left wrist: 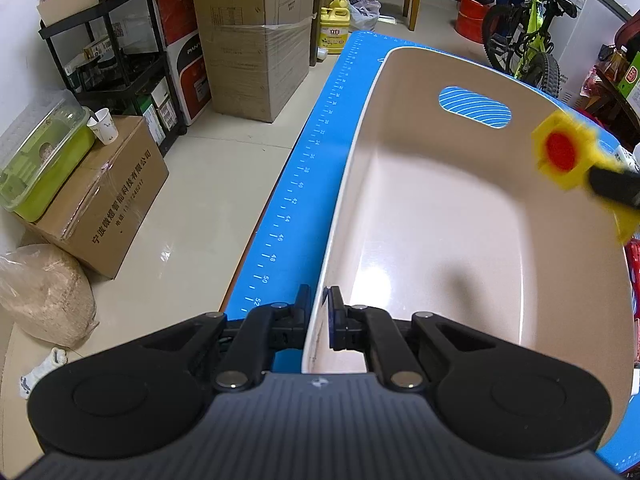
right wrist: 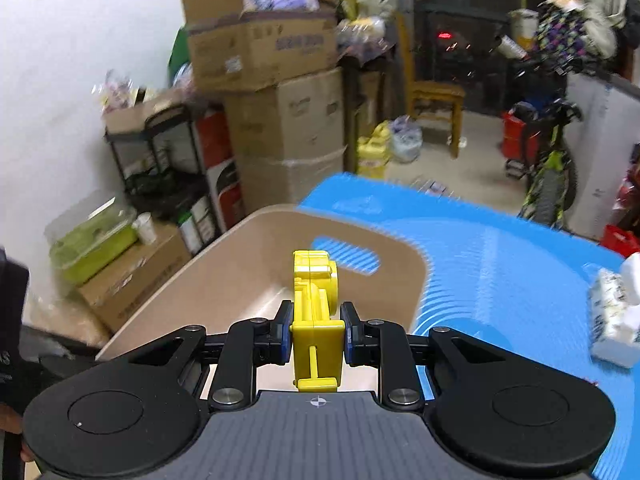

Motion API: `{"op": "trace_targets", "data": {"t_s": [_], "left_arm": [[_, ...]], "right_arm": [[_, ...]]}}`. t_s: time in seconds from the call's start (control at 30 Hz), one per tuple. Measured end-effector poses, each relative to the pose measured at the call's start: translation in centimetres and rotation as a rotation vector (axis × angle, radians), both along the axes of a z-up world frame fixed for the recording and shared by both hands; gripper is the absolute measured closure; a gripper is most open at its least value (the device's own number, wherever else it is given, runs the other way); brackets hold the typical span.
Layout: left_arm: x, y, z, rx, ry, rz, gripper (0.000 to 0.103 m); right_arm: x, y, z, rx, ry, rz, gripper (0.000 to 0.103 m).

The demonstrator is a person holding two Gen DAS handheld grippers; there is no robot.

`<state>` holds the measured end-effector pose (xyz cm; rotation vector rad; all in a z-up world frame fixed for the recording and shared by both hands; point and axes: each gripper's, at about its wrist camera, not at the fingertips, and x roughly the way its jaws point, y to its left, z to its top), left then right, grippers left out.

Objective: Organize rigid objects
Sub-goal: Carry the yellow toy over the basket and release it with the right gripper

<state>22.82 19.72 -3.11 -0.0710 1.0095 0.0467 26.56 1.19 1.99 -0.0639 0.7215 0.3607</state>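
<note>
A beige plastic bin [left wrist: 420, 208] with a handle cut-out stands on a blue mat [left wrist: 304, 168]. My left gripper [left wrist: 319, 312] is shut on the bin's near rim, one finger outside and one inside. My right gripper [right wrist: 316, 330] is shut on a yellow plastic toy [right wrist: 316, 300] and holds it above the bin [right wrist: 224, 276]. In the left wrist view the toy [left wrist: 564, 152] shows a red round part and hangs over the bin's right rim, blurred. The bin's floor looks bare.
A white patterned pack [right wrist: 612, 316] lies on the mat [right wrist: 500, 264] at the right. Beyond the mat's left edge the floor holds cardboard boxes [left wrist: 104, 200], a black shelf cart [left wrist: 116, 60], a green lidded container [left wrist: 44, 152] and a bicycle [left wrist: 528, 40].
</note>
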Motion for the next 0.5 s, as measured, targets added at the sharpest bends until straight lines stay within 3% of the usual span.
{"op": "trace_targets", "data": {"t_s": [0.33,0.5], "left_arm": [[0.0,0.0,0.0,0.002,0.000,-0.001,0.093],[-0.1,0.0,-0.1,0.005,-0.001,0.000,0.093]], "right_arm": [[-0.2,3.2,-5.3,-0.104,0.141,0.045,0.070],[-0.2,3.6,-5.9,-0.127,0.176,0.054,0.070]]}}
